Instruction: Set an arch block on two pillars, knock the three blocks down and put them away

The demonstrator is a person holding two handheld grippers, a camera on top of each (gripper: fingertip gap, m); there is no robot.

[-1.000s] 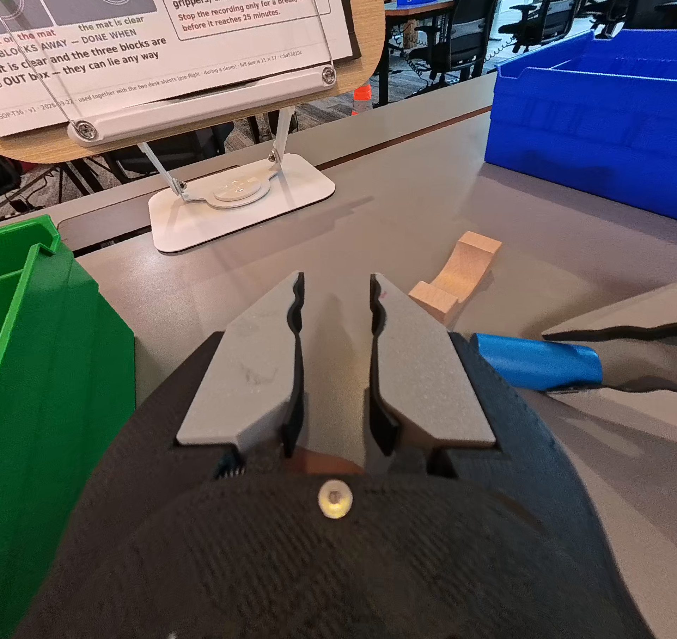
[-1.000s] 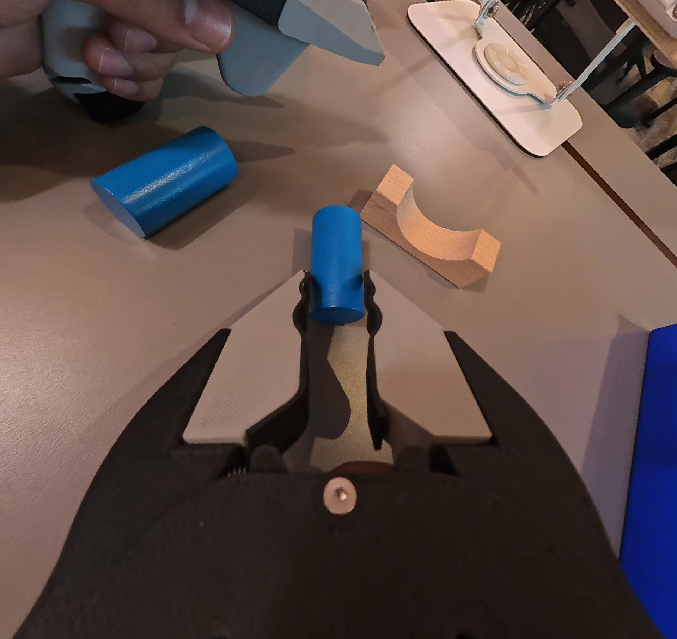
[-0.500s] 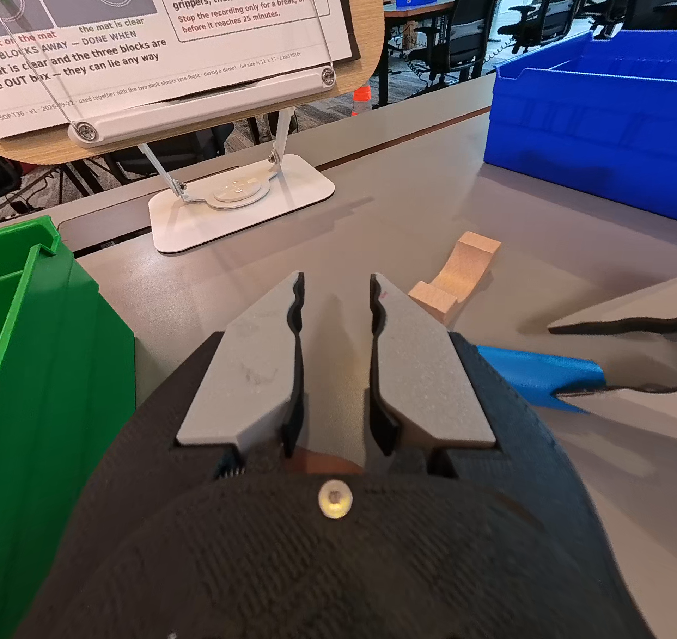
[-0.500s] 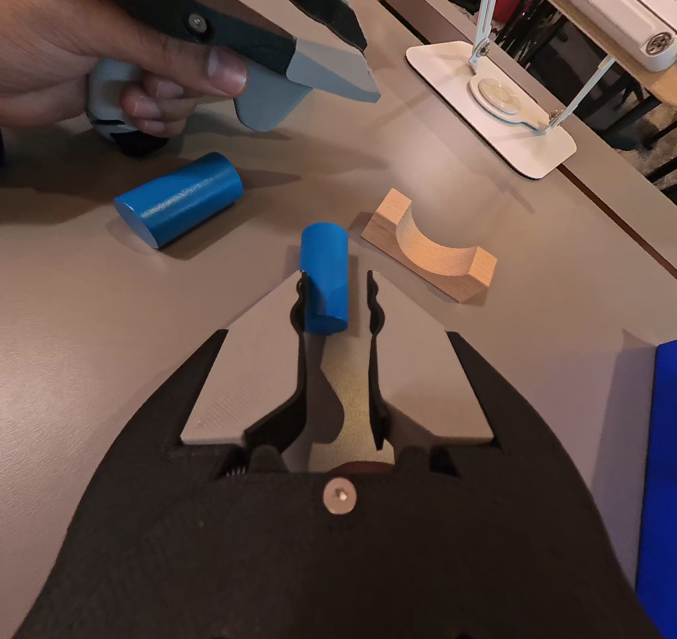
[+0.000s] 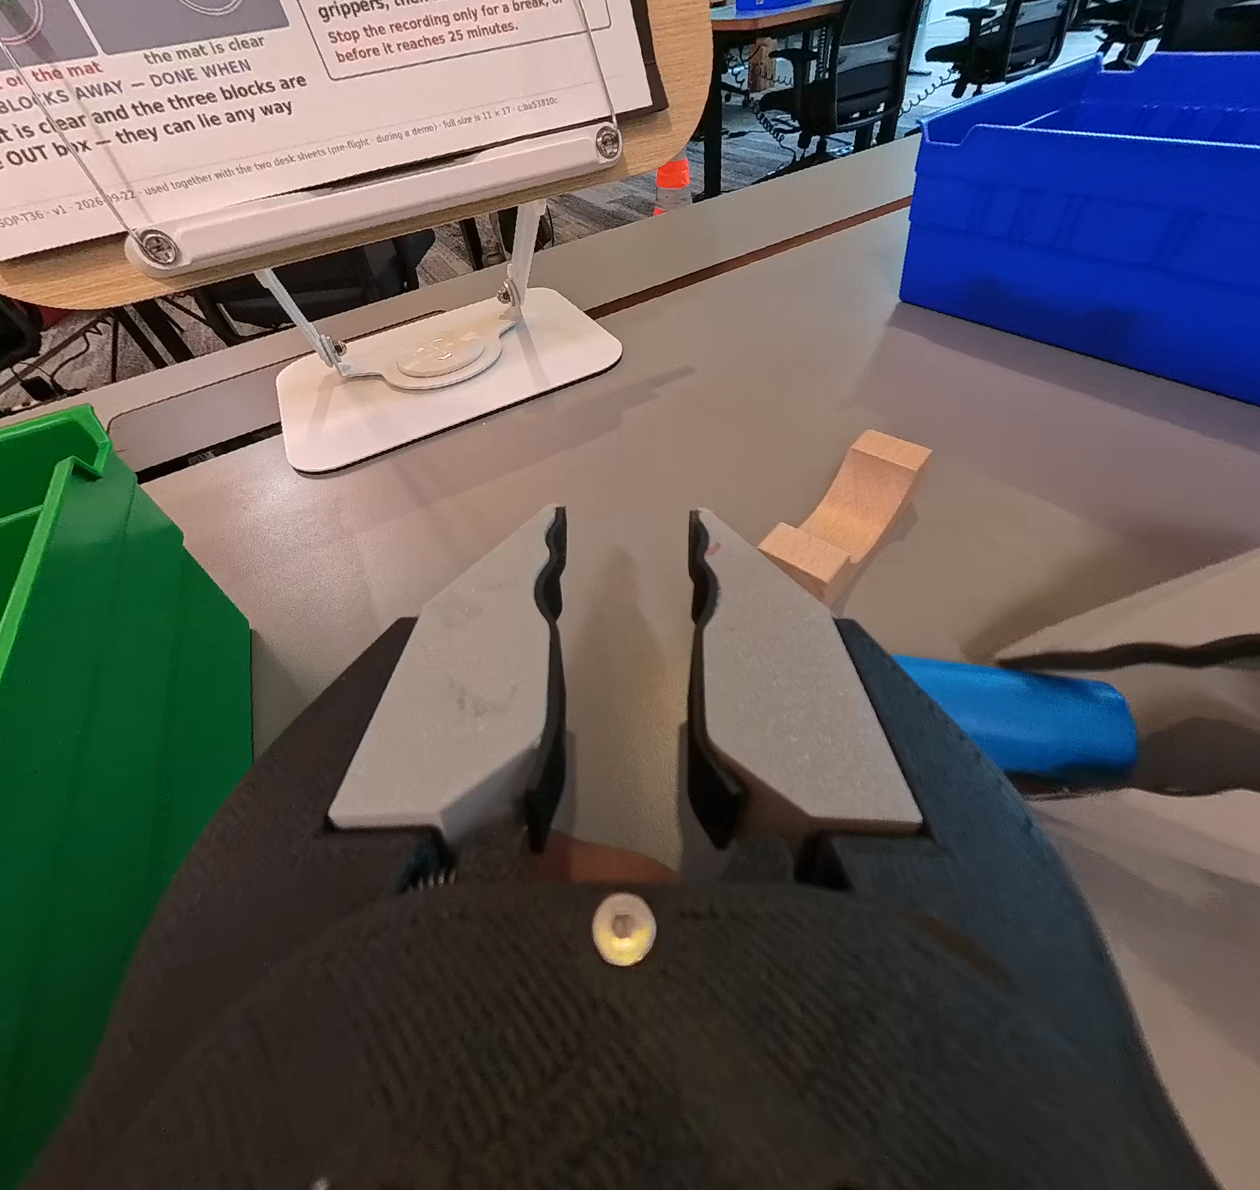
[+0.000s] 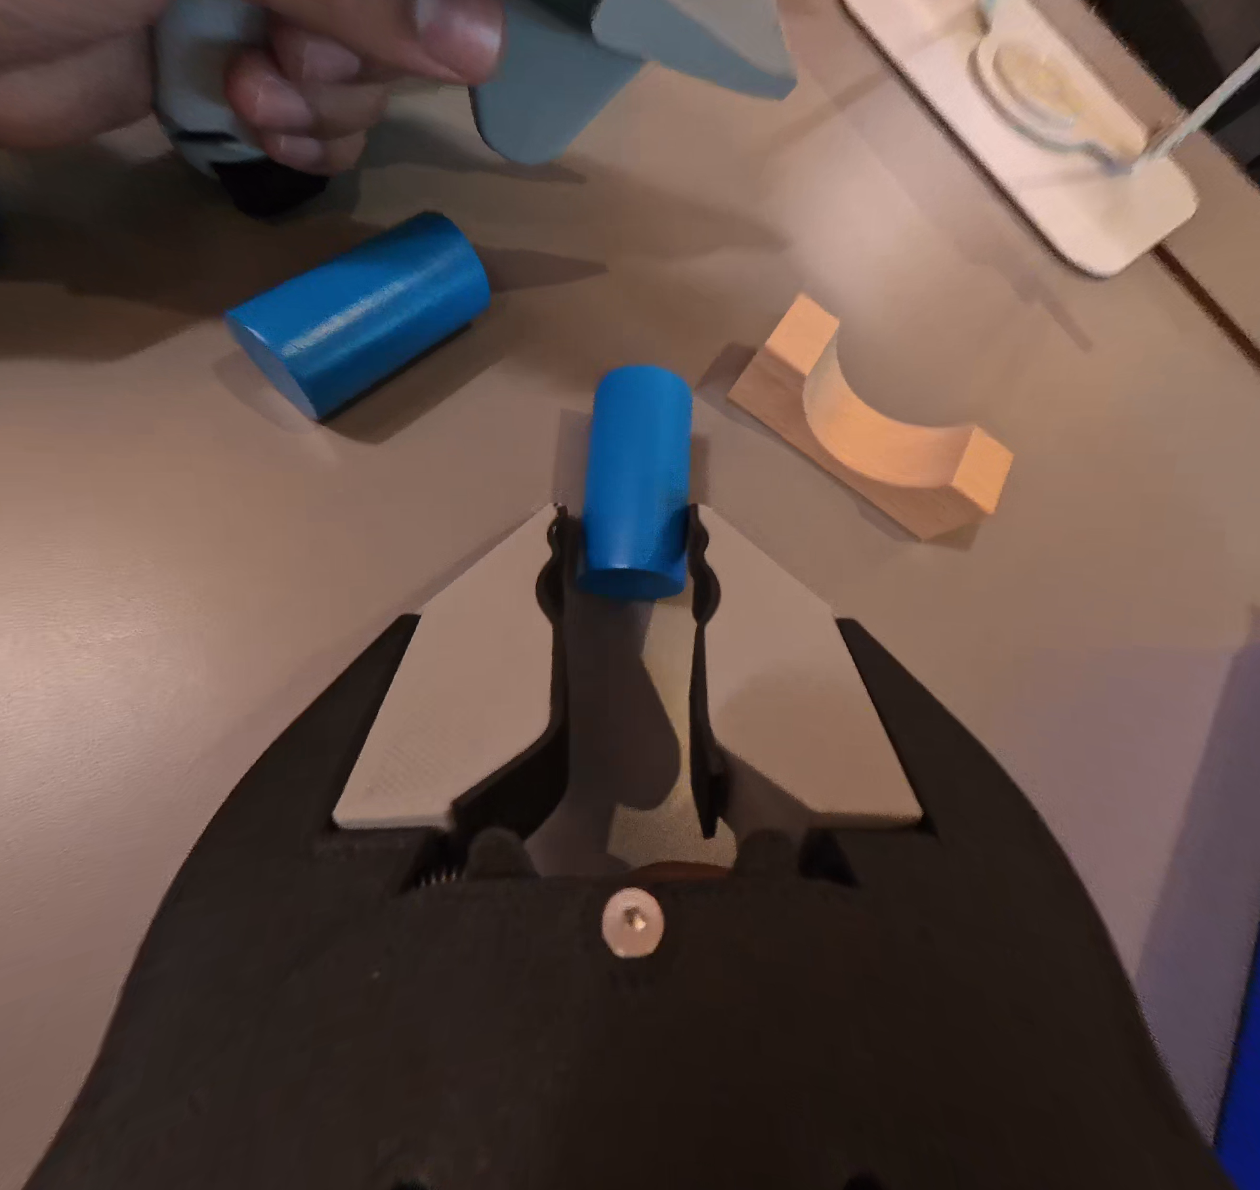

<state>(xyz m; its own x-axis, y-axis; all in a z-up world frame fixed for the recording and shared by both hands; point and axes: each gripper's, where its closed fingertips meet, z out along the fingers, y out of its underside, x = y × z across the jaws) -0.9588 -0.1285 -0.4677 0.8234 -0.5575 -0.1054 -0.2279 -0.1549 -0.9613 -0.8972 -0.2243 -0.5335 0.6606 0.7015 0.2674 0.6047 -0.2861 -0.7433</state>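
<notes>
The right claw (image 6: 627,530) straddles a short blue cylinder pillar (image 6: 637,475) lying on the grey counter (image 6: 170,577); whether the pads press it cannot be told. The left claw (image 5: 626,543) hangs apart, empty. A second blue cylinder (image 6: 358,322) and the wooden arch block (image 6: 879,427) lie nearby, awaiting collection.

On the table (image 5: 750,407), the document stand (image 5: 450,373) stood at the far edge, between the bin (image 5: 102,612) at the left and the other bin (image 5: 1091,236) at the far right. The arch block (image 6: 873,427) lay on its side nearer than the stand. Left of it lay a cylinder (image 6: 634,475), its near end between the right gripper's (image 6: 627,516) fingertips. The second cylinder (image 6: 361,322) lay farther left, below the left gripper (image 5: 626,523).
</notes>
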